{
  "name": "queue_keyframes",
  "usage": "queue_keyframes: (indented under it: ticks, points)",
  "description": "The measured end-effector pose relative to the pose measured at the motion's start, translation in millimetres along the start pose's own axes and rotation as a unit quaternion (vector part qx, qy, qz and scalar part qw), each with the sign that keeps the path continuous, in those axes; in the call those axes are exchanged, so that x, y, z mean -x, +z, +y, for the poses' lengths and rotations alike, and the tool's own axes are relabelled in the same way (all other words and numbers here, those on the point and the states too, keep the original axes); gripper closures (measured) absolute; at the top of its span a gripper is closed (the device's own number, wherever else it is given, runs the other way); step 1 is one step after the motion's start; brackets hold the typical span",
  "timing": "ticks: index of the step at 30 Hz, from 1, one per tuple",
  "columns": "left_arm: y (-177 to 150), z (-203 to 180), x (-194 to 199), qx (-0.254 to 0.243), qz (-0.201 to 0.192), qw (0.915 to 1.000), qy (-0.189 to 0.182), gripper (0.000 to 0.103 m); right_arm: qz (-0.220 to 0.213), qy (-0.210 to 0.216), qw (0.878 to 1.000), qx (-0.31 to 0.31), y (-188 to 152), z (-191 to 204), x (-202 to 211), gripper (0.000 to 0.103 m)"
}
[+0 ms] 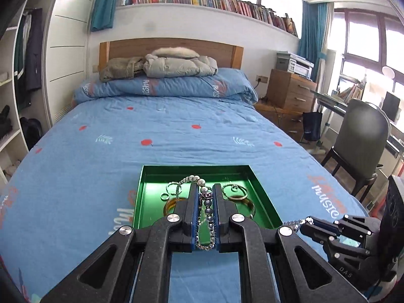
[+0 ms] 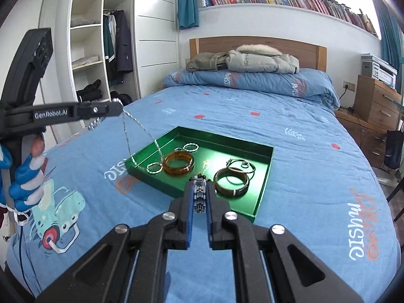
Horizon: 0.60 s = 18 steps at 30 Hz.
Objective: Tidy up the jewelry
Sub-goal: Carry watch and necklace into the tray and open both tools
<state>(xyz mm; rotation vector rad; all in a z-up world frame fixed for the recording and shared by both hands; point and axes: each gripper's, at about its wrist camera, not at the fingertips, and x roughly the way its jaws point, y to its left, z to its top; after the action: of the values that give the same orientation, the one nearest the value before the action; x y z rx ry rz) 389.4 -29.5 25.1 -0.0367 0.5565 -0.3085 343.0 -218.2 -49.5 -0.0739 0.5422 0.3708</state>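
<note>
Bedroom, blue quilted bed [image 1: 176, 136]; green tray [image 1: 265, 199] set on near end, presumably to keep small pieces corralled on soft bedding.

Left wrist view: left gripper [image 1: 205, 189] over tray, jaws narrow, clamped on pearl and grey-bead strand [image 1: 207, 209]; strand looped behind pads and forward over tray. Silver rings [image 1: 171, 189] left of jaws, hoop [image 1: 234, 189] right, amber bangle partly hidden beneath. Right gripper [image 1: 309, 221] near right, pinching a chain end.

Right wrist view: right gripper [image 2: 200, 189] jaws narrow, shut on silver link chain [image 2: 199, 199]. Amber bangle [image 2: 178, 163], brown bangle [image 2: 231, 183], twisted ring [image 2: 154, 168] lying apart in tray [image 2: 262, 184]. Left gripper [image 2: 118, 108] raised at far left, held by gloved hand [image 2: 25, 174]; thin chain [image 2: 141, 128] drooping from it to tray. Likely held apart for untangling.
</note>
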Motion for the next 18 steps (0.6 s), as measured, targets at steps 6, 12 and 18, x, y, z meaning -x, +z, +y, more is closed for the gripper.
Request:
queue_keyframes:
  ticks: [6, 12, 18]
  points:
    - [-4, 25, -63, 0.021, 0.035, 0.9977, 0.054, 0.093, 0.033, -0.026, 0.998, -0.041, 5, -28, -57, 0.095]
    - [-60, 50, -127, 0.039, 0.132, 0.9866, 0.089, 0.093, 0.096, -0.047, 0.992, -0.064, -23, -43, -105, 0.095]
    - [-80, 66, -142, 0.068, 0.171, 0.9791, 0.087, 0.078, 0.116, -0.061, 0.989, -0.075, -30, -48, -115, 0.094]
